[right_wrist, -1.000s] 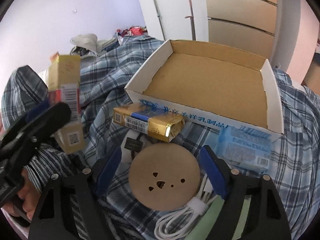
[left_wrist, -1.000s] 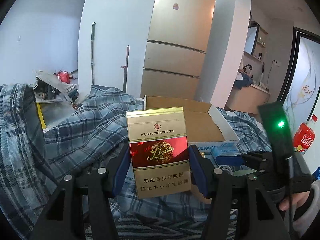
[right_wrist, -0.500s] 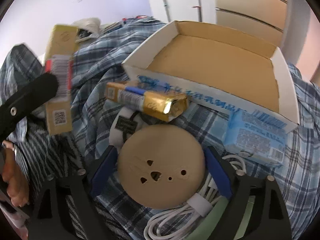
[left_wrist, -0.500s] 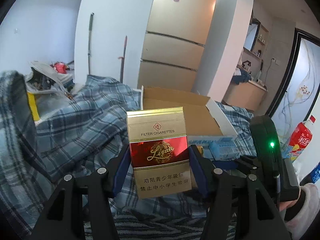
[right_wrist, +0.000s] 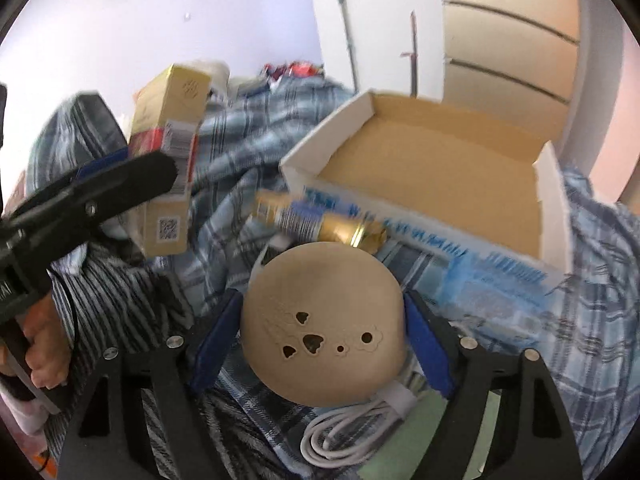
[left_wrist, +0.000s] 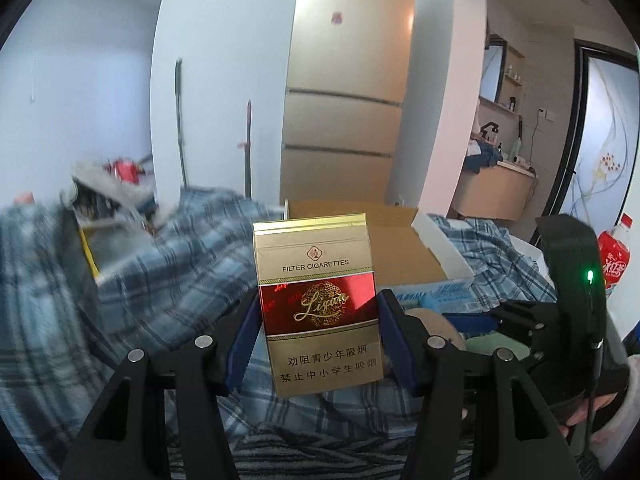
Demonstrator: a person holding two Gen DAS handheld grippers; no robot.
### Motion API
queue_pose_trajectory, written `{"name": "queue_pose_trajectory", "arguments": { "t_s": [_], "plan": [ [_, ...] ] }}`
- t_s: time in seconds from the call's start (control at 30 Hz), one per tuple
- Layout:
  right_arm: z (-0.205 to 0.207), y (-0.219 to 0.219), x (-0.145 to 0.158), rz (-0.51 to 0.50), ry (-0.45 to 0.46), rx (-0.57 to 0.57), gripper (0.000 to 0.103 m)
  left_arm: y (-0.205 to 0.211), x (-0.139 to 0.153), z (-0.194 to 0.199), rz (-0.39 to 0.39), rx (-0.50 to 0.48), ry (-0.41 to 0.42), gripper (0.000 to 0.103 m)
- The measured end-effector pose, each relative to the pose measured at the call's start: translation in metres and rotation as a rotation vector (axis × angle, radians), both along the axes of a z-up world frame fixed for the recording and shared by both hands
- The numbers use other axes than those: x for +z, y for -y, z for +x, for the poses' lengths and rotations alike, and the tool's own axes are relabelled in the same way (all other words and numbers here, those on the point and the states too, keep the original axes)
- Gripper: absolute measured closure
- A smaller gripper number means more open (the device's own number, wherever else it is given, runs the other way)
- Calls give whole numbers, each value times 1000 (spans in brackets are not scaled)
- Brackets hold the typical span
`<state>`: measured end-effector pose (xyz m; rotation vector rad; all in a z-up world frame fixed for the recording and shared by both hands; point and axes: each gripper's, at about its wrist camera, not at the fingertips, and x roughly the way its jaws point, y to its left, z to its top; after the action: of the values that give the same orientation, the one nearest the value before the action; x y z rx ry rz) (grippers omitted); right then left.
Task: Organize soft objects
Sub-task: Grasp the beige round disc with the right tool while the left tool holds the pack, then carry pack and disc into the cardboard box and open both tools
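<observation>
My left gripper (left_wrist: 316,320) is shut on an upright gold and red cigarette pack (left_wrist: 316,304), held above the plaid blanket (left_wrist: 168,264). The right wrist view shows that pack (right_wrist: 168,152) at the left, in the left gripper (right_wrist: 120,184). My right gripper (right_wrist: 322,320) has its jaws closing on a round beige disc (right_wrist: 320,312) with small holes. Both blue pads touch the disc's sides. An open cardboard box (right_wrist: 548,184) with nothing in it lies behind. A gold wrapped pack (right_wrist: 320,224) and a blue tissue pack (right_wrist: 492,292) lie before the box.
A coiled white cable (right_wrist: 352,432) lies under the disc on a green sheet. A red drink bottle (left_wrist: 614,260) stands at the far right. Clutter sits at the blanket's far left by the wall. A person's hand (right_wrist: 40,352) grips the left tool.
The right jaws spread wider around the disc, then closed onto its sides. The disc now looks larger and covers part of the gold pack. The left gripper still holds the cigarette pack.
</observation>
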<state>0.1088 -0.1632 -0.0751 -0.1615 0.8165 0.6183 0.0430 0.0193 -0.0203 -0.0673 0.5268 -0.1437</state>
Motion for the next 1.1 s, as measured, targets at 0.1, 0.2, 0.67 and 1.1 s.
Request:
{"name": "queue_pose_trajectory", "arguments": {
  "t_s": [0.1,0.2,0.67,1.1],
  "plan": [
    [-12,7,17,8,50,-36,24,10,16,-15,74,-7,71,43],
    [-20,12,38,12,106,-53,24,14,30,-25,93,4,119,43],
    [-21,37,138,73,264,-245,24,20,86,-18,49,-43,162,43],
    [-11,42,208,119,416,-405,24,40,165,-7,23,-37,226,43]
  ]
}}
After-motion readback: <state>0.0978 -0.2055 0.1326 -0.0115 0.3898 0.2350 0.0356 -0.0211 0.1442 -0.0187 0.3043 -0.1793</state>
